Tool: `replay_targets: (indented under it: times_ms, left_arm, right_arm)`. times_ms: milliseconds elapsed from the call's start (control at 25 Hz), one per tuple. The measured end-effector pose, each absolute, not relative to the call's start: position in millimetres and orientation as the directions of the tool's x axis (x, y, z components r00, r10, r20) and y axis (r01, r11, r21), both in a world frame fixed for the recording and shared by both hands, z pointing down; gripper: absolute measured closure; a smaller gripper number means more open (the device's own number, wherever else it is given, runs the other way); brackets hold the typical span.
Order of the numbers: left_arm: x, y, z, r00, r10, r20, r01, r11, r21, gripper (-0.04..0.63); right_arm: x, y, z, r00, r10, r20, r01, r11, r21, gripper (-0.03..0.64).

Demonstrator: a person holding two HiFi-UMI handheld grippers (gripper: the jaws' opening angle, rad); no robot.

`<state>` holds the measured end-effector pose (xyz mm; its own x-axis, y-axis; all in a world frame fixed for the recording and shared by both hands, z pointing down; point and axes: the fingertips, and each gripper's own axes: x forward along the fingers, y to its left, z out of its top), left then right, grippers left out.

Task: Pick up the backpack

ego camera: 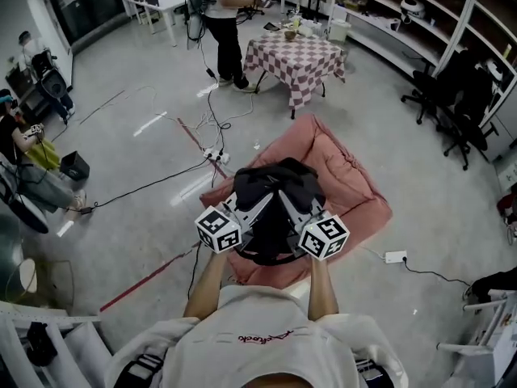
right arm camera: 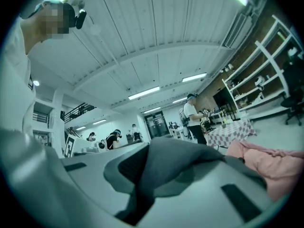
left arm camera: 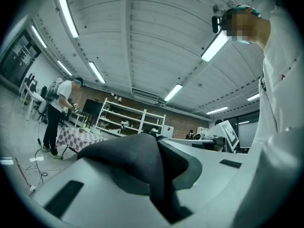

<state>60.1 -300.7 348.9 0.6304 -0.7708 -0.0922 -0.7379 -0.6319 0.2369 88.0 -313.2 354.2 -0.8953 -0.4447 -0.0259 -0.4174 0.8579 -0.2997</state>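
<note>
1. The left gripper (ego camera: 255, 202) is clamped on a fold of dark fabric from the black backpack (ego camera: 271, 186). Its own view shows the cloth (left arm camera: 130, 158) pinched in the narrow slot between the two pale jaws.
2. The right gripper (ego camera: 284, 200) is clamped on the backpack in the same way. In its view, grey-black fabric (right arm camera: 178, 163) bulges up out of the nearly closed jaws.
3. The backpack is the only bag in sight, and no view shows what it holds.
4. The checkered table (ego camera: 307, 67) farther off bears a few small items that are too small to name, and the white shelving (ego camera: 420, 10) along the wall carries scattered objects.
5. The left forearm (ego camera: 208, 277) and right forearm (ego camera: 321, 285) reach straight out from the person's white-shirted chest, side by side.
6. Both grippers point away from the body and angle inward toward each other. The left marker cube (ego camera: 218, 229) and the right marker cube (ego camera: 324, 237) face up at the head camera.
7. The backpack hangs between the two sets of jaws, just beyond the cubes, and is gripped from its near side.
8. From above, the backpack sits over the near half of a pink cushion (ego camera: 351, 180) on the floor. In the right gripper view the cushion (right arm camera: 270, 160) lies lower and off to the side.
9. A person (ego camera: 222, 23) stands beside the checkered table, and cables run across the floor to a power strip (ego camera: 216, 156).
</note>
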Motion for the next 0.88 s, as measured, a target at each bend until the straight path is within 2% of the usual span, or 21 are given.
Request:
replay_targets:
  times_ms: [360, 880]
  left_arm:
    - [86, -255, 354, 0.677, -0.728, -0.105, -0.688, -0.677, 0.260, 0.548]
    - [111, -119, 354, 0.759, -0.642, -0.104, -0.595, -0.750, 0.289, 0.548]
  right_arm:
    - [117, -265, 362, -0.856, -0.517, -0.007, -0.491, 0.817, -0.302, 0.569]
    - [144, -124, 364, -0.794, -0.607, 0.023, -0.583, 0.752, -0.307, 0.569]
